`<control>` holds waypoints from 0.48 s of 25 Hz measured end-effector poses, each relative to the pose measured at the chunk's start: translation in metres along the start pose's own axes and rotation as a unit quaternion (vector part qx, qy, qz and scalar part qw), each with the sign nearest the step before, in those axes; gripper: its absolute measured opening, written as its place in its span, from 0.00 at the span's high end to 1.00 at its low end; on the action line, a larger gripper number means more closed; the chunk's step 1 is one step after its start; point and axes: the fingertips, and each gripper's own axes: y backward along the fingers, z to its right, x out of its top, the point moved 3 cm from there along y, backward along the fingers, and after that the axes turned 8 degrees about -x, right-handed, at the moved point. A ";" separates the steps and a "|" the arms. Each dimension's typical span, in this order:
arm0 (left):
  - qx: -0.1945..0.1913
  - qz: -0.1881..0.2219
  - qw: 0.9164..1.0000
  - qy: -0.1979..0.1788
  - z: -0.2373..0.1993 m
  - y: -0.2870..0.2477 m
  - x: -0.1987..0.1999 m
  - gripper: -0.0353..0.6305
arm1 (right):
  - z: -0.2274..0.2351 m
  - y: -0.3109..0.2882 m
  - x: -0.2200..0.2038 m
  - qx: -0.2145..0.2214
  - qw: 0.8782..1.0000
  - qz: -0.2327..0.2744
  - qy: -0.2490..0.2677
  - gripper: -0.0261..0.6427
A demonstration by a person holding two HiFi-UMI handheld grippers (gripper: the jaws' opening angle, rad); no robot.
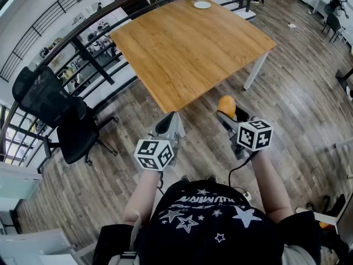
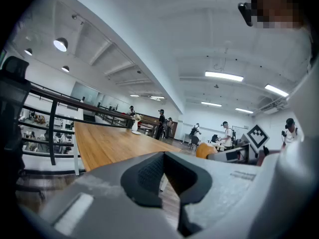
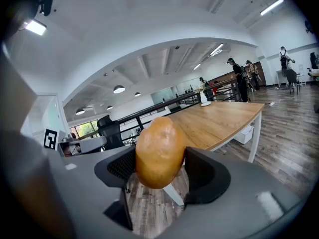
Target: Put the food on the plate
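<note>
Short of table (image 1: 187,43): right gripper (image 3: 160,169) wide, clamping food (image 3: 157,148).

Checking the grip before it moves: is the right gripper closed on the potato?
Shut: the right gripper has both fingers pressed against the potato, held above the floor.

The person holds both forearms forward from the body, the left forearm (image 1: 144,195) and the right forearm (image 1: 268,184) about parallel. Each hand carries one claw, and both claws point ahead and a little downward. The left claw (image 1: 168,121) has its jaws drawn together at the tips, with nothing between them. The right claw (image 1: 227,112) has its jaws standing wide, and the pads press on both sides of a potato (image 3: 158,151).
</note>
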 end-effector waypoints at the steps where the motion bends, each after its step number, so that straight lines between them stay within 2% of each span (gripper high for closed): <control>1: 0.002 -0.005 1.000 0.003 -0.002 0.000 -0.002 0.94 | 0.000 -0.001 -0.001 -0.002 1.000 -0.005 0.001 0.50; 12: -0.001 -0.034 0.999 0.010 -0.006 0.001 -0.015 0.94 | 0.000 -0.001 -0.018 -0.006 1.000 -0.031 0.003 0.50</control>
